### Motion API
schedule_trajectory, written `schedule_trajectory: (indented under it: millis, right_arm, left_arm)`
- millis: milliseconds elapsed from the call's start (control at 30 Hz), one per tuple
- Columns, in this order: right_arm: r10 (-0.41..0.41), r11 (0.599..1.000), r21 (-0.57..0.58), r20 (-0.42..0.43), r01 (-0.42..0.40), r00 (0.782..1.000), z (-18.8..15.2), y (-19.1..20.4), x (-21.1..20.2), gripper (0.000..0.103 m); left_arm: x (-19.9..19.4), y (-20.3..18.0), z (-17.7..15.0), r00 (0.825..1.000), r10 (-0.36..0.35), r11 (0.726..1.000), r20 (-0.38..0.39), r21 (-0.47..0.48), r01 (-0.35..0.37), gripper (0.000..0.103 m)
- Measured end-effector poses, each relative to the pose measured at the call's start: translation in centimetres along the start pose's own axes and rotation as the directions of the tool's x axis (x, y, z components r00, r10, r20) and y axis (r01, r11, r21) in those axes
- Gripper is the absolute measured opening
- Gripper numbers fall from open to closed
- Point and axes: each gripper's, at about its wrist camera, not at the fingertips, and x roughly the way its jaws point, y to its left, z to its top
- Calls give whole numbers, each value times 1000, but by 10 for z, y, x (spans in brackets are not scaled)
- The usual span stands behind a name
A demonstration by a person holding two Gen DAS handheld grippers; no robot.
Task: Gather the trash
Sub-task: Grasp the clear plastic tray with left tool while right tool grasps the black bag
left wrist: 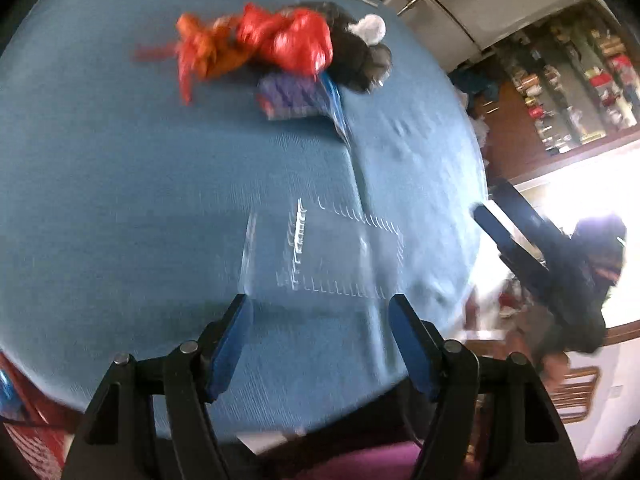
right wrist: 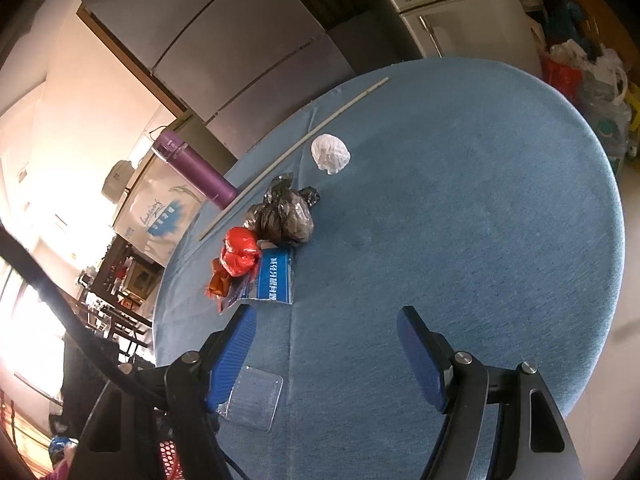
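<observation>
A round worktop point(right wrist: 480, 220) covered in blue cloth carries a small heap of trash. In the right wrist view a black bag point(right wrist: 284, 216) lies crumpled near the middle, a red bag point(right wrist: 239, 252) touches its near-left side, and an orange wrapper point(right wrist: 219, 282) sits just beside the red one. A blue packet point(right wrist: 274, 278) with white print lies flat against the heap's near edge. A white paper ball point(right wrist: 330, 153) rests apart, beyond the black bag. A thin pale stick point(right wrist: 296, 148) runs along the far-left rim, and a purple bottle point(right wrist: 196, 168) stands just past it.

A clear plastic tray point(right wrist: 256, 398) lies flat at the worktop's near edge, just beside the left finger of the right gripper point(right wrist: 328, 344). That gripper's jaws stand apart with only bare cloth between them; they hold nothing.

The left wrist view is blurred by motion. The left gripper point(left wrist: 320, 320) hangs over the clear tray point(left wrist: 320, 252), which lies just ahead of its fingertips. Its jaws are also parted, roughly as wide as the tray, and are empty. Farther off lie the red bag point(left wrist: 288, 40), the orange wrapper point(left wrist: 204, 50), the black bag point(left wrist: 356, 60), the white ball point(left wrist: 370, 26) and a purple-blue packet point(left wrist: 292, 94), all bunched together. A dark shape at that view's right edge is too blurred to identify.
</observation>
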Motion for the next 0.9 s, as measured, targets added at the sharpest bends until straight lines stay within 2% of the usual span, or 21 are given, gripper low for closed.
schedule_trajectory:
  millis: [100,200,333,433,533,600,667,733,767,800,900]
  right_arm:
    - [-1,1000,3,11,1,1000,1,-2,-6,76]
    - [-9,1000,2,20,9,1000,2,-5,-12,76]
    - [-10,1000,11,19,9,1000,1,-10,-11,76]
    - [3,1000,31,5,-4,1000,1,-14,-6,76]
    - [18,1000,26,-1,-18,1000,0,-12,-3,76]
    - [14,1000,1,3,-14,1000,-1,-8,-5,76]
    - [4,1000,-10,11,-4,1000,-2,-8,-8,76]
    - [-3,1000,1,17,3,1000,-1,-14,-12,76]
    - [-2,1000,14,16,2,1000,0,-18,-12,76]
    - [0,1000,27,16,0,1000,0,-22,-13,76]
    - [-2,998,58,15,1,1000,1,-30,-15,76]
  left_arm:
    - [2,5,27,1000,-3,1000,23,-17,3,70]
    - [-7,15,46,997,36,997,70,-76,-31,70]
    - [-23,8,42,993,33,995,111,-94,-23,71]
    - [-23,-3,37,995,27,992,97,-129,-15,72]
    - [-22,-14,42,991,67,991,119,-122,-53,72]
    - [-28,-23,45,983,110,993,147,-60,-102,72]
    - [-27,-30,50,983,105,992,152,47,-114,72]
    - [-20,-41,54,983,103,978,149,167,-127,72]
    - [-20,-50,54,981,107,951,160,272,-148,72]
    - [-18,-56,56,982,102,930,156,335,-150,72]
    - [-2,-71,58,993,85,818,77,563,-114,73]
